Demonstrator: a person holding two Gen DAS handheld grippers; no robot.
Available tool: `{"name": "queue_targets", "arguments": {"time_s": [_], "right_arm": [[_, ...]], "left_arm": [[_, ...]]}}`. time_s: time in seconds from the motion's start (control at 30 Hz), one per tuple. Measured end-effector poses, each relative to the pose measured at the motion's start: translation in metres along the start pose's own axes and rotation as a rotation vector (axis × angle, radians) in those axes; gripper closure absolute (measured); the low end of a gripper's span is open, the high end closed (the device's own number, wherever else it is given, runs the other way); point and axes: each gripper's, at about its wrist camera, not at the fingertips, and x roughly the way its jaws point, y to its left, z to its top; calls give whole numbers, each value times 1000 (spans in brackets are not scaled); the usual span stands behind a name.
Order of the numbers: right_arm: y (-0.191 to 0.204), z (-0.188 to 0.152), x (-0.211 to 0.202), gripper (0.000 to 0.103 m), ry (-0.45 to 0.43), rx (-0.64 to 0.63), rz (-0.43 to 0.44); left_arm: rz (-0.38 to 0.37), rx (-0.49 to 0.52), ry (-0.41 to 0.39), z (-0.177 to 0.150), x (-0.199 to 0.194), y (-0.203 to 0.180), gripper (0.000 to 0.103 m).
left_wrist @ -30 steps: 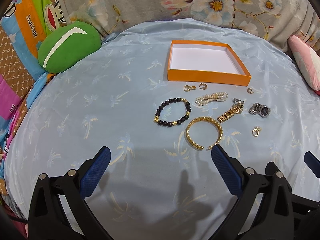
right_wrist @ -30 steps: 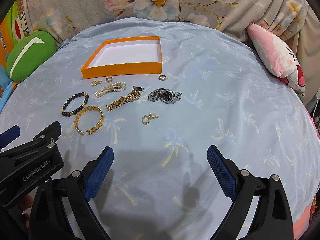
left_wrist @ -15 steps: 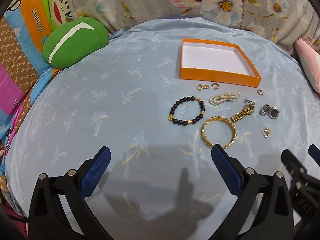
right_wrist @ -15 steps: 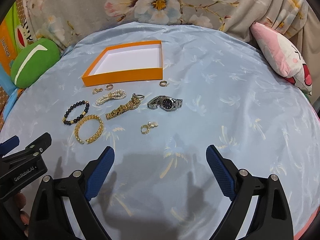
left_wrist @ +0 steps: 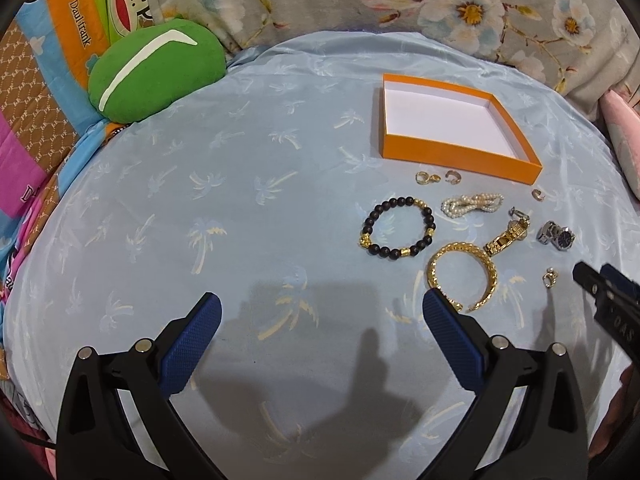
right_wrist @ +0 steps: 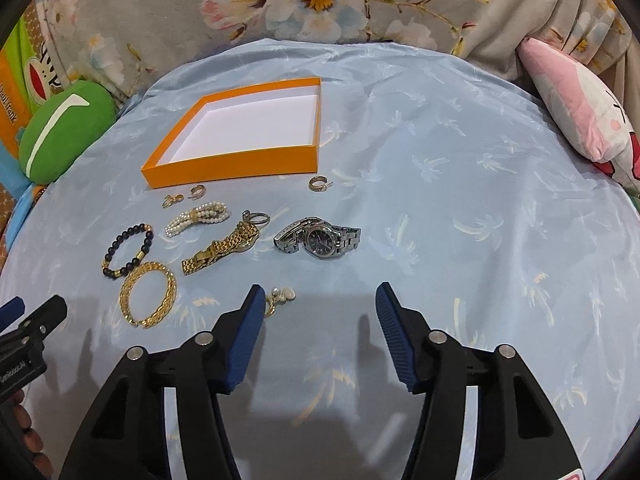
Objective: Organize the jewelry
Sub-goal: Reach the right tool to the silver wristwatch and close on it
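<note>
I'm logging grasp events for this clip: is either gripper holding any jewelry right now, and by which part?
Nothing is held. The left gripper and right gripper are both open and empty; the pearl earring lies on the cloth beside the right gripper's left finger.

Both wrist cameras look down and forward from near, left and right, sharing the orange box [left_wrist: 460, 162] [right_wrist: 236, 164].

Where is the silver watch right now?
In the right wrist view the silver watch lies on the blue cloth, right of the gold watch and below the orange box.
</note>
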Motion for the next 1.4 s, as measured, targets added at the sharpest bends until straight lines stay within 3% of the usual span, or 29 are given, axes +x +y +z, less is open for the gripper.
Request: {"name": "queue_targets", "arguments": {"time_s": [0.3, 0.8, 1.1, 1.23, 1.4], "right_arm": [[-2, 21, 30, 59, -2, -11, 20], [-11, 31, 53, 58, 25, 66, 125], [-3, 30, 53, 54, 20, 50, 136], [-3, 29, 53, 60, 20, 43, 133], [-6, 25, 50, 76, 27, 54, 135]], "left_arm": [[6, -5, 22, 3, 13, -2, 5], [-18, 9, 22, 6, 23, -5, 5], [-23, 9, 20, 6, 24, -5, 5], [-25, 11, 20, 7, 25, -6, 5], [-28, 11, 18, 7, 26, -7, 5]]}}
